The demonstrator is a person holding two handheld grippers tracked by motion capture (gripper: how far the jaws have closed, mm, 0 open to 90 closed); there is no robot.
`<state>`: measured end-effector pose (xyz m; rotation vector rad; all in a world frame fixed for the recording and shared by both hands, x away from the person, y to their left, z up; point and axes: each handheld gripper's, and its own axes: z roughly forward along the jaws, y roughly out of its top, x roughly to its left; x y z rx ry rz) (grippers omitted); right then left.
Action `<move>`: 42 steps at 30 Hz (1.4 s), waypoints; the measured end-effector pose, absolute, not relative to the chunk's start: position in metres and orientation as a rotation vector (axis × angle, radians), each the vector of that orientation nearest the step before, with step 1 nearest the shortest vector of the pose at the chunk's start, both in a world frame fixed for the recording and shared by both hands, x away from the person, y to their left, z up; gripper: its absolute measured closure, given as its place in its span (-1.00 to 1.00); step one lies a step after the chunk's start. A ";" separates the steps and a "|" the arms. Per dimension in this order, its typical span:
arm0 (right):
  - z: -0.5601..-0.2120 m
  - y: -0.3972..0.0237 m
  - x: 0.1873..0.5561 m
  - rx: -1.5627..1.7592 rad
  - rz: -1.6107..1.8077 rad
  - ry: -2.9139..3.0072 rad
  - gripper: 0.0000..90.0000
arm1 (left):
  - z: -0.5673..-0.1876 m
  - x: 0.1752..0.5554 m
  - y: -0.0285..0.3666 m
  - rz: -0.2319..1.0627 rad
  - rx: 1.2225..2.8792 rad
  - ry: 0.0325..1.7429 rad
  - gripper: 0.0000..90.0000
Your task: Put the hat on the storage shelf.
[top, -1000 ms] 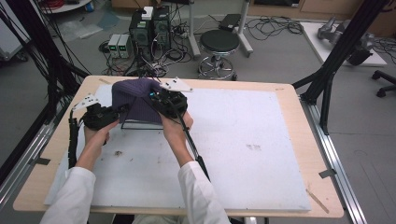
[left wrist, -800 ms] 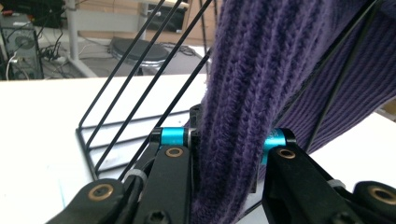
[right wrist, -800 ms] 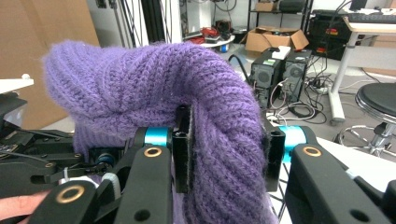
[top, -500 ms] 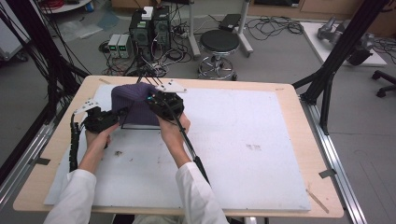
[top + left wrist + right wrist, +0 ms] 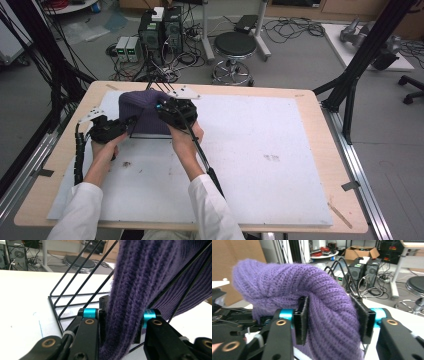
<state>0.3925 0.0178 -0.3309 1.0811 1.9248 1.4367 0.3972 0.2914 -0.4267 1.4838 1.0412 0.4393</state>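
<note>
A purple knit hat (image 5: 142,114) hangs over a black wire rack (image 5: 145,134) at the back left of the table. My left gripper (image 5: 125,124) holds the hat's left side; in the left gripper view the knit (image 5: 130,302) is pinched between the jaws, with the rack's wires (image 5: 75,282) behind it. My right gripper (image 5: 167,112) holds the hat's right side. In the right gripper view a thick fold of the hat (image 5: 329,315) is squeezed between the two pads (image 5: 302,317), and the hat's crown bulges above them.
A white mat (image 5: 260,160) covers the wooden table (image 5: 310,100). Beyond the far edge stand a round stool (image 5: 235,47), computer boxes (image 5: 160,25) and floor cables. Black frame posts (image 5: 360,55) rise at the right and left of the table.
Both grippers and the hat have shifted a little toward the far edge and slightly left over the rack. Each keeps its hold on the hat.
</note>
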 end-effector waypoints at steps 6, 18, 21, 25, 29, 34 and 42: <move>-0.327 0.016 0.390 1.073 1.416 1.908 -0.20 | -0.426 0.396 0.296 0.446 1.471 1.061 0.34; -0.317 -0.002 0.383 1.092 1.405 1.826 -0.69 | -0.420 0.388 0.292 0.499 1.464 1.004 -0.26; -0.317 -0.005 0.384 1.098 1.412 1.808 -0.73 | -0.417 0.386 0.291 0.529 1.449 0.999 -0.30; -0.315 -0.010 0.385 1.107 1.427 1.793 -0.74 | -0.411 0.381 0.293 0.561 1.422 1.000 -0.35; -0.315 -0.012 0.386 1.073 1.392 1.795 -0.74 | -0.407 0.378 0.292 0.582 1.424 0.986 -0.43; -0.313 -0.016 0.383 1.073 1.383 1.774 -0.75 | -0.402 0.373 0.288 0.627 1.432 0.971 -0.50; -0.306 -0.048 0.373 1.101 1.345 1.690 -0.77 | -0.385 0.352 0.296 0.770 1.310 0.977 -0.63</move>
